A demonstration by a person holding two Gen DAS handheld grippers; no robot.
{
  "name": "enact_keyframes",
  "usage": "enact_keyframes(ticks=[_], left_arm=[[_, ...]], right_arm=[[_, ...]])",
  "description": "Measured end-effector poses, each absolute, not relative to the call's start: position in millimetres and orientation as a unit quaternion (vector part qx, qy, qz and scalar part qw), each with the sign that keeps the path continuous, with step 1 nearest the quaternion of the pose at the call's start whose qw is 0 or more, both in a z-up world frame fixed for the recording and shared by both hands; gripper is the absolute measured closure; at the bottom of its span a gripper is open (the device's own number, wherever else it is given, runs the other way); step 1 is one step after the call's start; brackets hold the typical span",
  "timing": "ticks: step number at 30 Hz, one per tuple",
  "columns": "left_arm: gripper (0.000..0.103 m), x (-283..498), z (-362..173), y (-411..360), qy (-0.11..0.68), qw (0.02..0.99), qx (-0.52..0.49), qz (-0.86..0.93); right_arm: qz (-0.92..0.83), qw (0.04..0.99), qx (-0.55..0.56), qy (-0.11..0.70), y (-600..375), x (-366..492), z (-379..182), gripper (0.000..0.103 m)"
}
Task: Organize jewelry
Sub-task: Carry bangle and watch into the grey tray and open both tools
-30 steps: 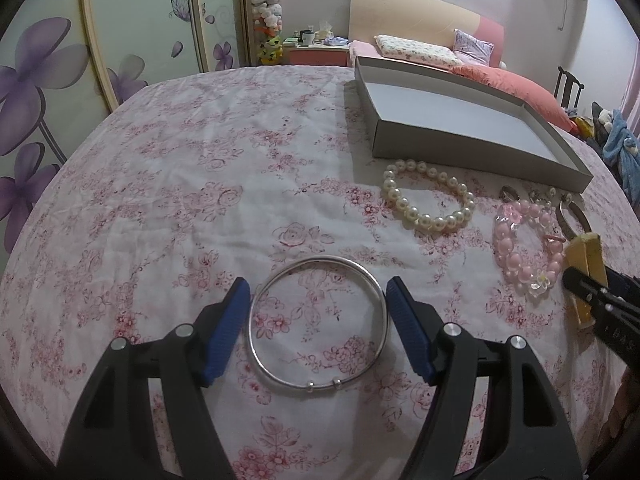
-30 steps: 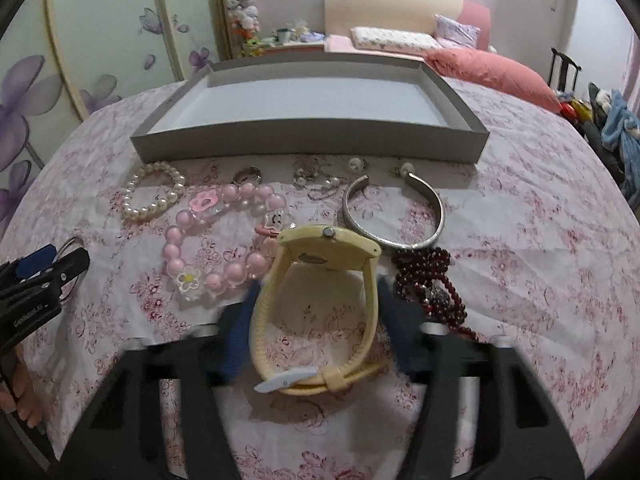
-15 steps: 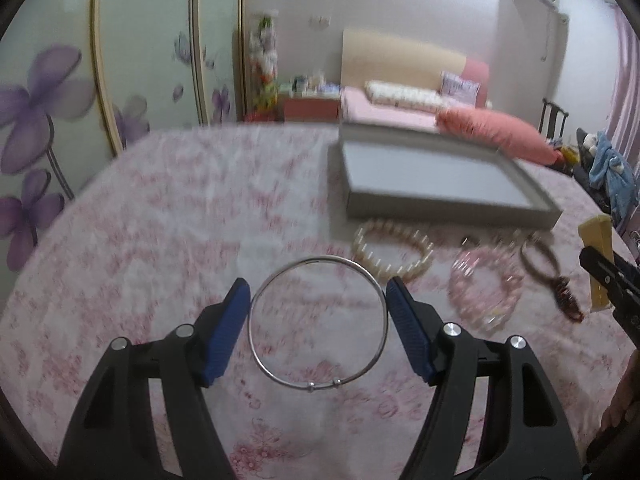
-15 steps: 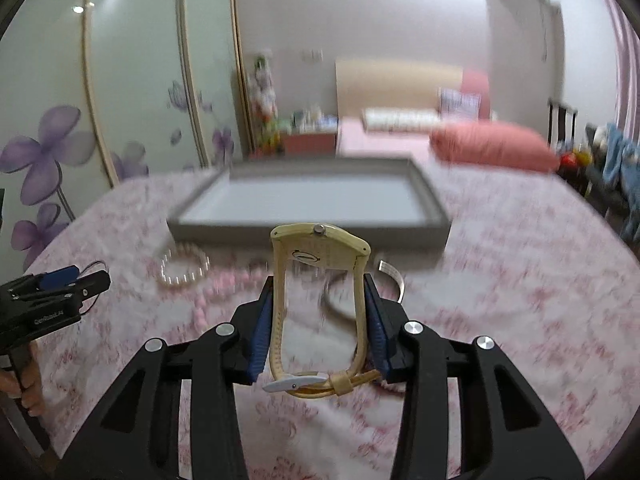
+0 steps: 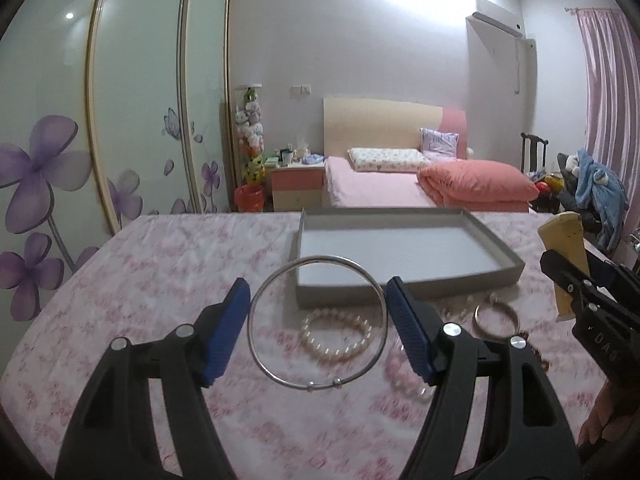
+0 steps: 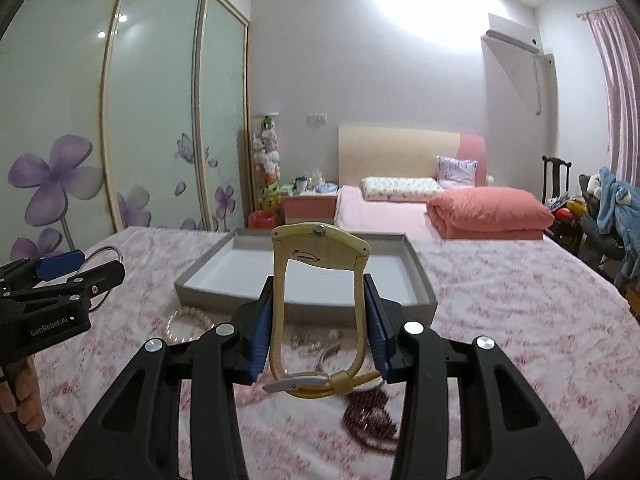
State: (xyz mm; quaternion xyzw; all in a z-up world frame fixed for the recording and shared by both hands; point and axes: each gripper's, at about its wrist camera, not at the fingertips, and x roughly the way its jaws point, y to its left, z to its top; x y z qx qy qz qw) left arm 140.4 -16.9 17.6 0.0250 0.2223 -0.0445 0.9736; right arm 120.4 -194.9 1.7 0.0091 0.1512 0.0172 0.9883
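My left gripper is shut on a thin silver bangle and holds it above the flowered tablecloth. My right gripper is shut on a yellow wristwatch, also lifted; the watch shows at the right edge of the left wrist view. A shallow grey tray lies ahead of both, also seen in the right wrist view. On the cloth lie a pearl bracelet, a pink bead bracelet, a silver cuff and a dark red bead bracelet.
The table is covered by a pink flowered cloth. Behind it stand a bed with a coral quilt, a nightstand, and sliding wardrobe doors at the left. The left gripper shows at the left edge of the right wrist view.
Both grippers have lifted off the cloth with the bangle and the watch held, and the views have tilted up toward the room. The right jaws closed on the watch.
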Motion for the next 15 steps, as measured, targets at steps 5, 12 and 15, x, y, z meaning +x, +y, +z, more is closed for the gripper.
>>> enact_keyframes(ticks=[5,12,15], left_arm=[[0.035,151,26,-34,0.196,0.979,0.034,-0.041],[0.035,190,36,-57,0.180,0.982,0.040,-0.037],[0.035,213,35,-65,0.187,0.981,0.041,-0.039]], right_arm=[[0.004,0.992,0.001,0.129,-203,134,10,0.061],[-0.011,0.995,0.005,0.102,-218,163,20,0.061],[-0.010,0.995,0.006,0.104,-224,185,21,0.061]])
